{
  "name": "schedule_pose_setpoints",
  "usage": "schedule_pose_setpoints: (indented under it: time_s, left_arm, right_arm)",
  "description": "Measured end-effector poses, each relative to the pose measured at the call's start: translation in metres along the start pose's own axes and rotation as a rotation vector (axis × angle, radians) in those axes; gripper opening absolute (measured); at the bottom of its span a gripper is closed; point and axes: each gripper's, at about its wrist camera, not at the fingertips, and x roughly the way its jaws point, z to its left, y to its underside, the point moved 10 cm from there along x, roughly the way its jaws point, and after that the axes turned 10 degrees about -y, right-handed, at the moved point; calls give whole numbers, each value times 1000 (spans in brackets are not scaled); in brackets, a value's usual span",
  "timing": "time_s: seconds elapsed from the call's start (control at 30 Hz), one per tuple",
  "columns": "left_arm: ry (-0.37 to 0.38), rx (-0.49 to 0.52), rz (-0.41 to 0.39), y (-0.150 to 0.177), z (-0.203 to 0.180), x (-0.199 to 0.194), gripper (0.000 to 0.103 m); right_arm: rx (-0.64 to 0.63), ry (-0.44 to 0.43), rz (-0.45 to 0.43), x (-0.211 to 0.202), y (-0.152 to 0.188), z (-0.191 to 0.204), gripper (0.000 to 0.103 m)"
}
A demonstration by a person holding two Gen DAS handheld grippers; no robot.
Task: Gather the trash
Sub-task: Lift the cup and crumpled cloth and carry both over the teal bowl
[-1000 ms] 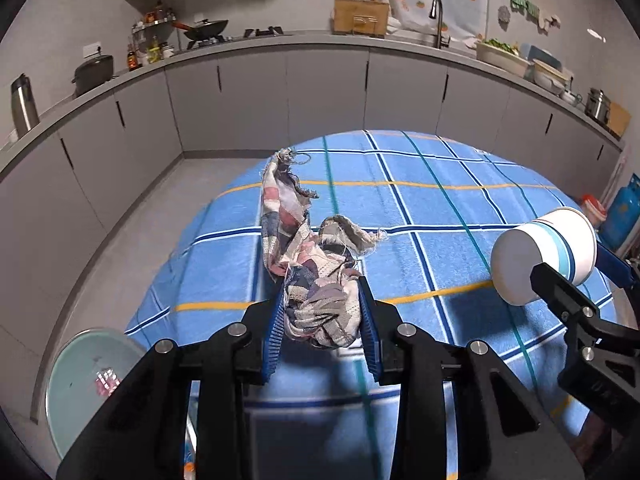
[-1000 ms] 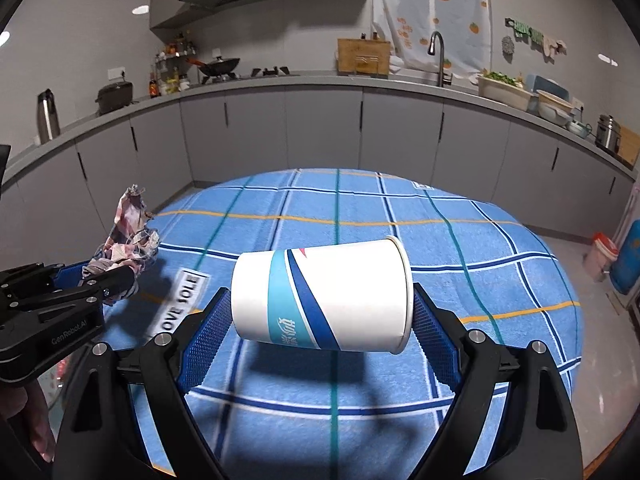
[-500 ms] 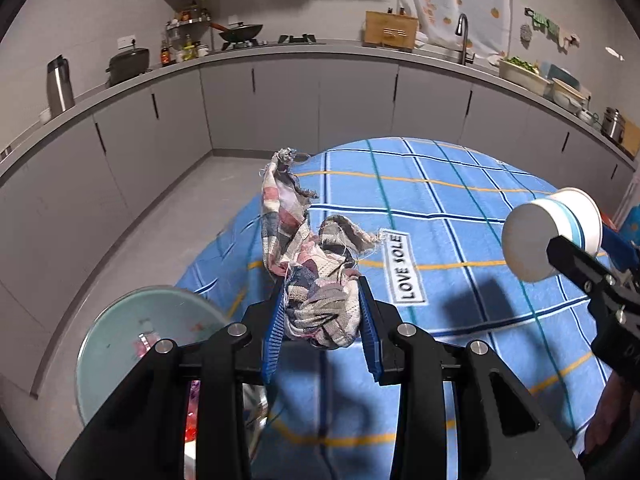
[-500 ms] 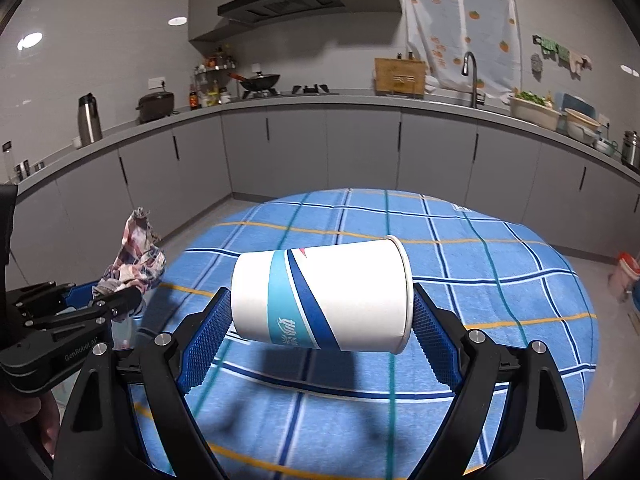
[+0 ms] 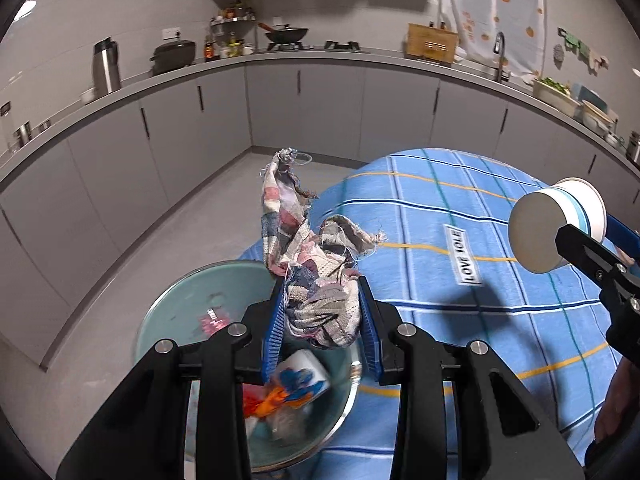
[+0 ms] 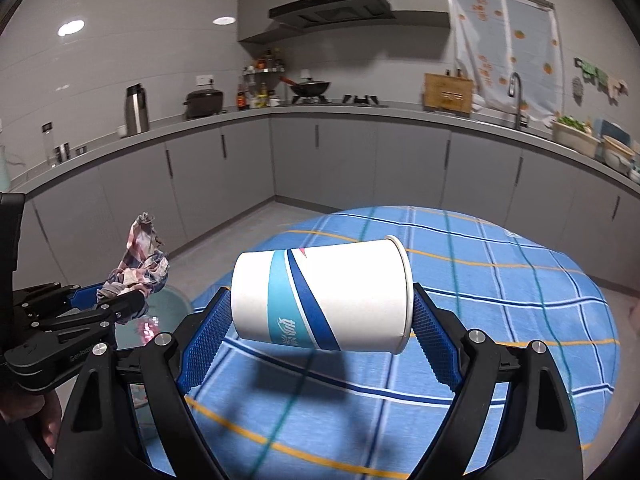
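My left gripper [image 5: 323,322] pinches the limp, light rag [image 5: 312,264] over the bin [image 5: 180,300] at 7 o'clock; my right gripper [image 6: 322,316] squeezes the crushable paper cup [image 6: 322,300] end-to-end, above the table [image 6: 520,300].

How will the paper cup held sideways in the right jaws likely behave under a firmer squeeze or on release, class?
The paper cup looks thin-walled and empty, so probably light and easily crushed. It is gripped end to end, base and rim, likely its stiffer direction. Its round, tapered side suggests it would roll in a curve on the tablecloth.
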Motion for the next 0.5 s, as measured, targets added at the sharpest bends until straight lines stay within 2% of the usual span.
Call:
schedule_pose_setpoints:
  time_s: [0.5]
  left_arm:
    - [-78,-67,15,13,68,-4,34]
  right_arm:
    - [-106,-110,13,18,-12,72,85]
